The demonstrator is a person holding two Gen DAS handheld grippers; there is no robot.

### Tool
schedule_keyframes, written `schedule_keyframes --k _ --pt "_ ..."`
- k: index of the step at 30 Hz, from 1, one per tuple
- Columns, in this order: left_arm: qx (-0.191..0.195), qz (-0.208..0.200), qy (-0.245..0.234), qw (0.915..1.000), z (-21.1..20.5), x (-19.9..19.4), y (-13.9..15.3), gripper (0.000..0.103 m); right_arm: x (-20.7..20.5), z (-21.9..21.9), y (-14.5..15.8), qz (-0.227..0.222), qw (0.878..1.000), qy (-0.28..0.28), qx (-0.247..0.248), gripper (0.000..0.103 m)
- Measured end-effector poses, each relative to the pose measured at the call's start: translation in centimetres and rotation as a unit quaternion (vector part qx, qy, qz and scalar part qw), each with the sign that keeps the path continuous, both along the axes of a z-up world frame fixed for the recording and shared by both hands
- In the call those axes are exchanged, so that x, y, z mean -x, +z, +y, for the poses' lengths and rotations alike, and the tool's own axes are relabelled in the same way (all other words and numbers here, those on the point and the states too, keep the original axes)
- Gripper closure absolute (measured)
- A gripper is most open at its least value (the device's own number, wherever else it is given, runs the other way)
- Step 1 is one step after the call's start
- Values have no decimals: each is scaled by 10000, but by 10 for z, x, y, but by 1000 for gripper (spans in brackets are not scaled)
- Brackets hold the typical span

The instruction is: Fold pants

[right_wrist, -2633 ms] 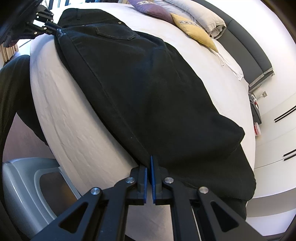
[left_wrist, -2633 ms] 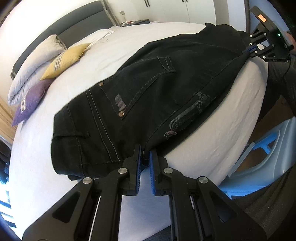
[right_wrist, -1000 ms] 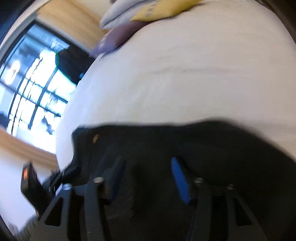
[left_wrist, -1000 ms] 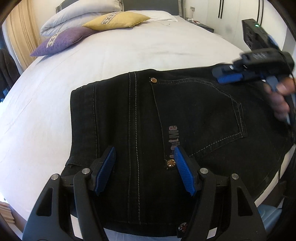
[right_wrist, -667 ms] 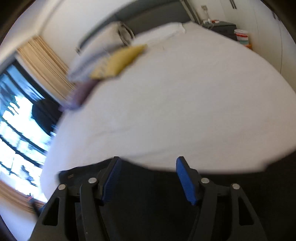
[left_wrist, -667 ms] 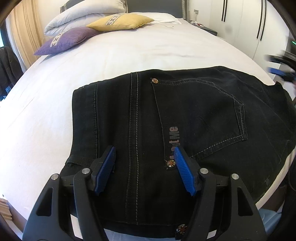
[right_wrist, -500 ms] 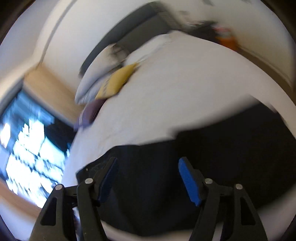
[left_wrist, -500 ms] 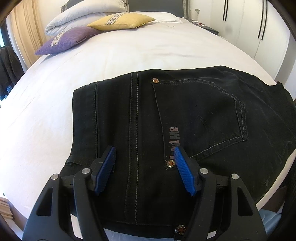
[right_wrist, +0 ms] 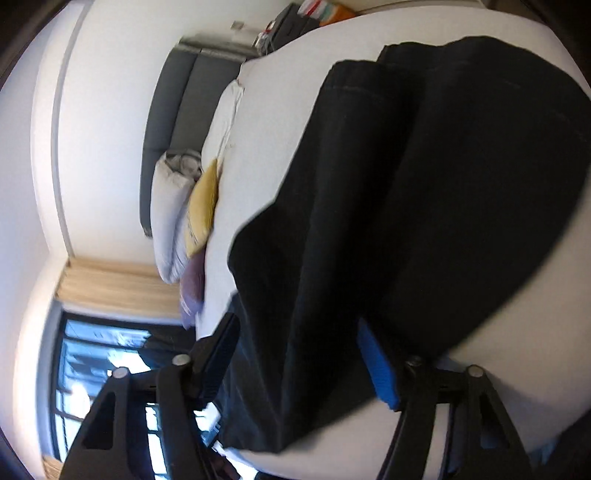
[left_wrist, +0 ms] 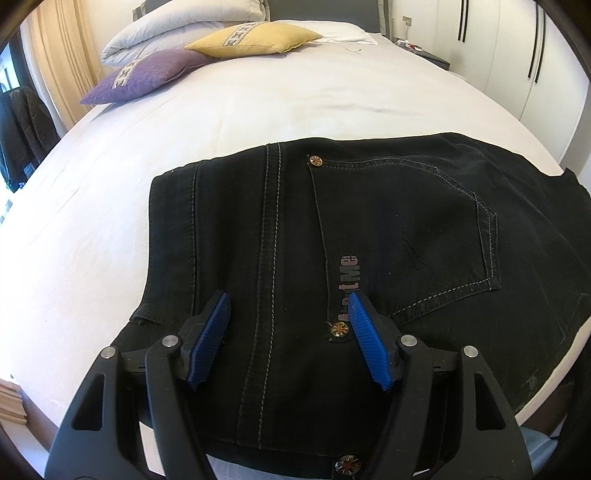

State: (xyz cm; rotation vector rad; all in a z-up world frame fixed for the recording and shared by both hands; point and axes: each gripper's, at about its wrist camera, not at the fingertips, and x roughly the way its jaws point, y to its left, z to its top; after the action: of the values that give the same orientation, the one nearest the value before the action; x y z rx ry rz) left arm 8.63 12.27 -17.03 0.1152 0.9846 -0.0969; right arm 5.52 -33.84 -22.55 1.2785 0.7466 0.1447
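Black jeans [left_wrist: 388, 221] lie folded on the white bed [left_wrist: 258, 110], back pocket and rivets facing up, one edge hanging over the bed's near side. My left gripper [left_wrist: 288, 297] hovers open just above the waistband end, its blue pads [left_wrist: 212, 332] apart and not pressing the cloth. In the right wrist view, rolled on its side, the jeans [right_wrist: 424, 184] show as a dark folded stack. My right gripper [right_wrist: 297, 325] is at the stack's near end. Its jaws are closing, with the denim framed between them and no pad [right_wrist: 376, 365] pressing on it.
Purple [left_wrist: 144, 75], yellow [left_wrist: 255, 38] and white [left_wrist: 177, 27] pillows lie at the head of the bed by the grey headboard [right_wrist: 173, 110]. White wardrobe doors [left_wrist: 517, 55] stand at the right, a dark jacket [left_wrist: 22, 133] at the left, a window [right_wrist: 103, 362] beyond.
Both grippers, earlier shut on the spread jeans, now stand open over the folded jeans. The right gripper swept off to the right, out of the left view, and rolled sideways. The left barely moved.
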Motion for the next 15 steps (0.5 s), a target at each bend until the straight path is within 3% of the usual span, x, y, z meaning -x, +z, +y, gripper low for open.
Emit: schedule_keyframes --k 1,2,3,5,8,12,15 --pt "5 -9 -1 10000 1 0 0 38 -2 -1 0 -72 9999 -40 -103 46" --pt "10 -20 -3 10000 1 0 -1 38 -6 -2 -1 -124 9997 -92 -168 58" --pt "17 -37 -2 10000 1 0 -1 38 -8 -7 -2 -133 9997 -122 -164 77" --pt "30 -68 -2 10000 2 1 -2 38 -9 -12 -7 41 9996 -271 -70 91" --pt "36 -90 -5 10000 3 2 -3 38 -5 -17 6 23 9990 -408 206 93" --pt "54 -159 -23 9999 5 4 -4 37 -3 -13 54 -91 9926 -444 1130 94" --pt "57 -180 -17 9998 6 5 -5 37 -16 -6 84 511 9787 -352 1959 88"
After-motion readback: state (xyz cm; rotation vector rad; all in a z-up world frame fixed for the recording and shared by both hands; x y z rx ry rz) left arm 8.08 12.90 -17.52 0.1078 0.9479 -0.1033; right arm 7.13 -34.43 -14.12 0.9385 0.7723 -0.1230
